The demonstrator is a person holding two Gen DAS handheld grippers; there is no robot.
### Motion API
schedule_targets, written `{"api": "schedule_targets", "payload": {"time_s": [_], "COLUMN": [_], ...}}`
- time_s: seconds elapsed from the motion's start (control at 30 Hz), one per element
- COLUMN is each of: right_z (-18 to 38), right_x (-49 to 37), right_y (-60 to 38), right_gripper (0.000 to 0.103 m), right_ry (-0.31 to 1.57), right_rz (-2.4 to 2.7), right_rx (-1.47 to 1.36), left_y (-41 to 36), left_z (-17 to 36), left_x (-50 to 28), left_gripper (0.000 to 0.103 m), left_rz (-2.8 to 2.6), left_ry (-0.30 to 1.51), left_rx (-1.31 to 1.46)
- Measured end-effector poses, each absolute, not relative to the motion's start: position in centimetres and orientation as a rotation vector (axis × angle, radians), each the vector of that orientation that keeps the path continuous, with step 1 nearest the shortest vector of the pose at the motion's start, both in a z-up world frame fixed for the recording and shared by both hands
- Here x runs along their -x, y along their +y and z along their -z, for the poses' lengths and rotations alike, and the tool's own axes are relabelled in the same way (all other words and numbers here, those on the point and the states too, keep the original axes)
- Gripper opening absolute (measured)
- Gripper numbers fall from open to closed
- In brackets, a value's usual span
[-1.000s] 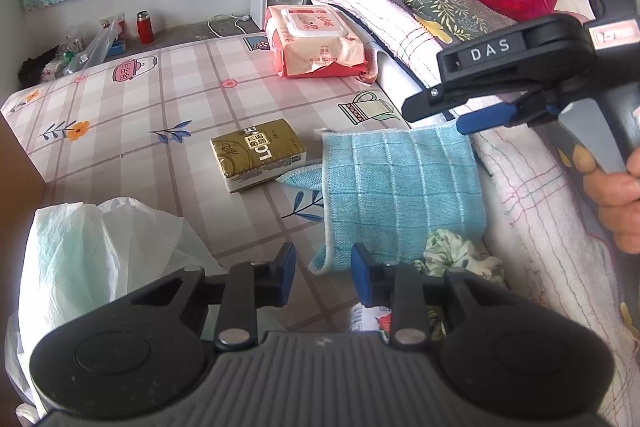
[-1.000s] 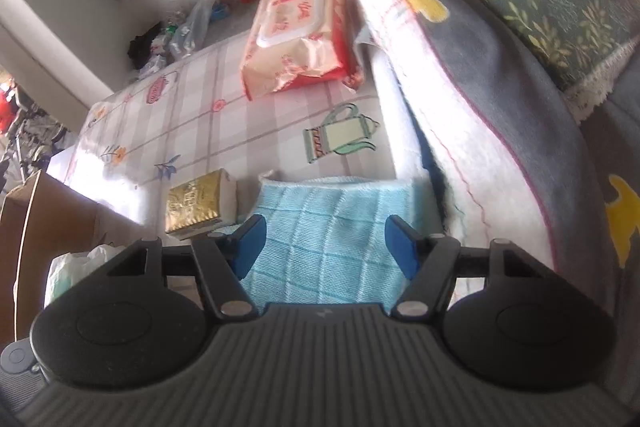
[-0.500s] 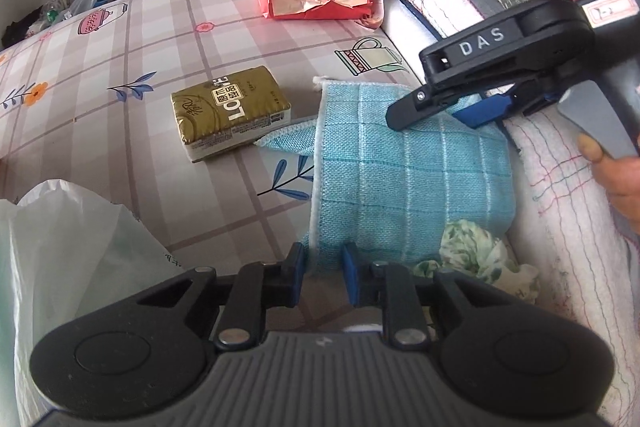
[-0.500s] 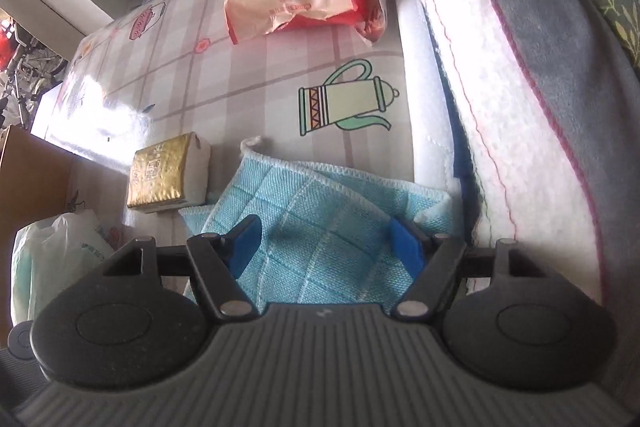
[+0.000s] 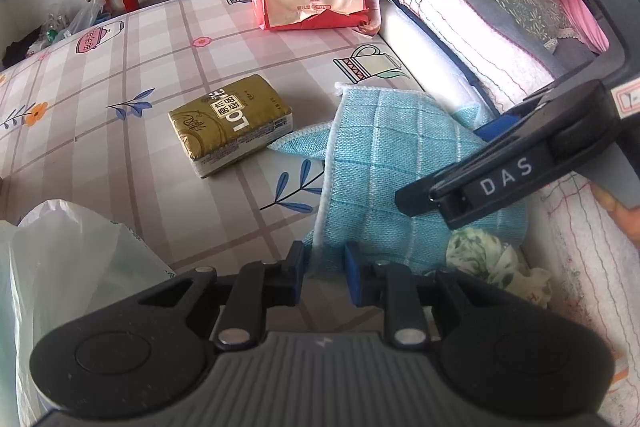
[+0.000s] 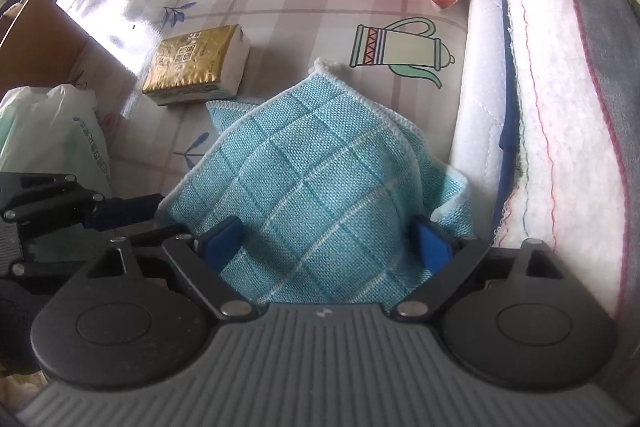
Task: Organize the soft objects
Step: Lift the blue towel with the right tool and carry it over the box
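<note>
Left gripper (image 5: 325, 273) pinching blue cloth (image 5: 400, 179) corner, right gripper (image 6: 328, 241) opening

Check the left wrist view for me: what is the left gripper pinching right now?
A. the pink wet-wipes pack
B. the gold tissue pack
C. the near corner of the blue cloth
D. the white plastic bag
C: the left gripper has its blue pads nearly shut on the white-trimmed near corner of the blue cloth, while the gold tissue pack lies untouched farther up the bed.
</note>
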State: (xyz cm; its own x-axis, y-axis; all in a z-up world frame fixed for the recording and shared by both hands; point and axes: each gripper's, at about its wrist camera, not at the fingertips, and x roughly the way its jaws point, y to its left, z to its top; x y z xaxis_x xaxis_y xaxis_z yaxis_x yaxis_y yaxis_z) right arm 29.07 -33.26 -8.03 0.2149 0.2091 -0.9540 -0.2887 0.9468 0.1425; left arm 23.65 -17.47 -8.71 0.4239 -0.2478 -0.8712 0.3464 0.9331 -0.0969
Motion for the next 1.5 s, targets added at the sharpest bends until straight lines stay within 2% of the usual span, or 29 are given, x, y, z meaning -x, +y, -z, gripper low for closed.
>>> {"api": "schedule_targets", "payload": {"time_s": [0.2,0.37,0.47,0.77,0.93,1.07,1.23,1.5], "right_z": [7.3,6.8,6.2,1.7,-1.7,-3.8,-6.2,-6.4], "right_x": [-28.2,-28.0,-27.9,-25.9,-24.7,-23.7,-22.1,-20.9], "right_y": [-32.9,-34.0,-34.7,-34.2,-33.8,-33.6,-32.6,-28.7], "right_gripper": [0.057,0.023,0.019,0.019,0.019,0.019,0.019,0.019], "right_ry": [1.269,1.232,1.222,1.111,1.044,1.014,0.971,0.989], "right_rz": [-0.298,-0.254,-0.259,-0.363,-0.467,-0.544,-0.664,-0.866], "right_rx": [0.16,0.09,-0.005,-0.251,-0.393,-0.511,-0.629,-0.84], "left_y": [-16.7,-16.5,-16.0,-14.2,-12.7,-10.7,-7.4,-1.2], "left_z": [8.7,8.1,7.2,3.3,0.8,-1.0,-3.1,-4.6], "left_x": [-23.5,-22.8,-22.2,-20.8,-19.4,-18.0,-16.0,-12.5], "left_gripper": [0.035,0.042,0.043,0.045,0.057,0.072,0.075,0.085], "left_rz": [0.388,0.426,0.45,0.516,0.533,0.533,0.555,0.573], "left_ry": [1.081,1.064,1.032,0.908,0.834,0.77,0.71,0.626], "left_rx": [-0.056,-0.025,0.012,0.122,0.175,0.208,0.286,0.37]}}
